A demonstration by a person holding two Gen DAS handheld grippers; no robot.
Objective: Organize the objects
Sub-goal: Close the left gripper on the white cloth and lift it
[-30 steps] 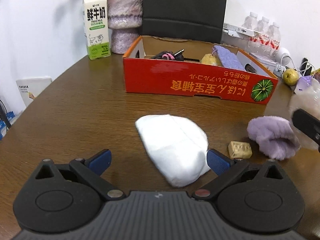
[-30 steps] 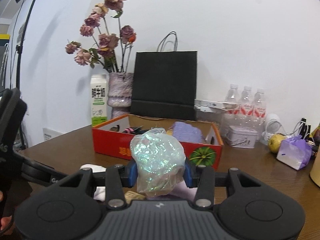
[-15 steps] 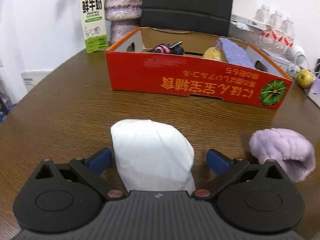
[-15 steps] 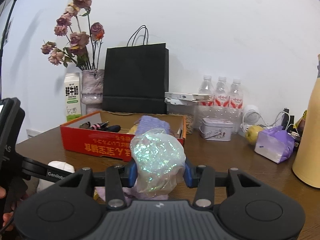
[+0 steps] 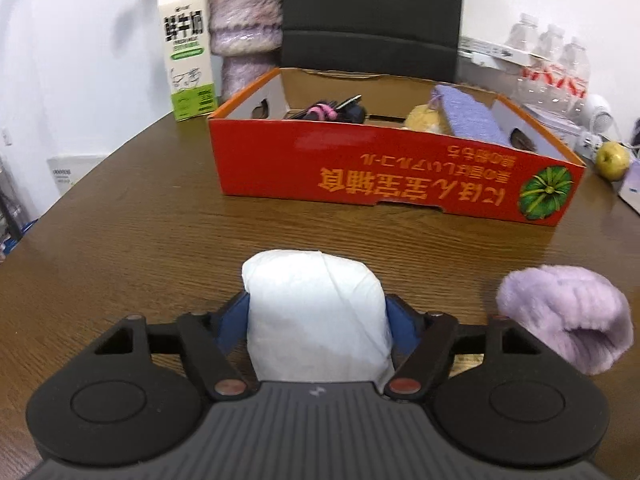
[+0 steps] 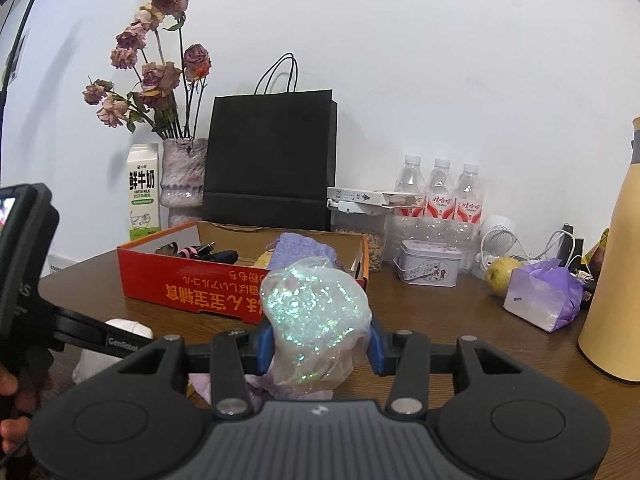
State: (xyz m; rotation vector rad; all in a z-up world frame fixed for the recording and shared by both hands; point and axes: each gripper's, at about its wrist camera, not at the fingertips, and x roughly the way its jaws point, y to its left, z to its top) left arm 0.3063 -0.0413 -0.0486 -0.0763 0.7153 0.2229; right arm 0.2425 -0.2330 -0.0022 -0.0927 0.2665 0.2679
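My left gripper [image 5: 318, 316] is closing its jaws on the white paper-wrapped bundle [image 5: 316, 312], which lies on the wooden table [image 5: 140, 232] in front of the red cardboard box [image 5: 384, 184] — the blue pads already touch its sides. A fuzzy lilac sock [image 5: 568, 316] lies just right. My right gripper [image 6: 318, 338] clamps a glittery plastic bag [image 6: 316, 316] (lifted clear of the table).

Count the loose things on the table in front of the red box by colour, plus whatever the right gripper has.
White: 1, the bundle between the closing left fingers
Purple: 1, the fluffy sock
Glittery: 1, the bag held by the right gripper
Total: 3
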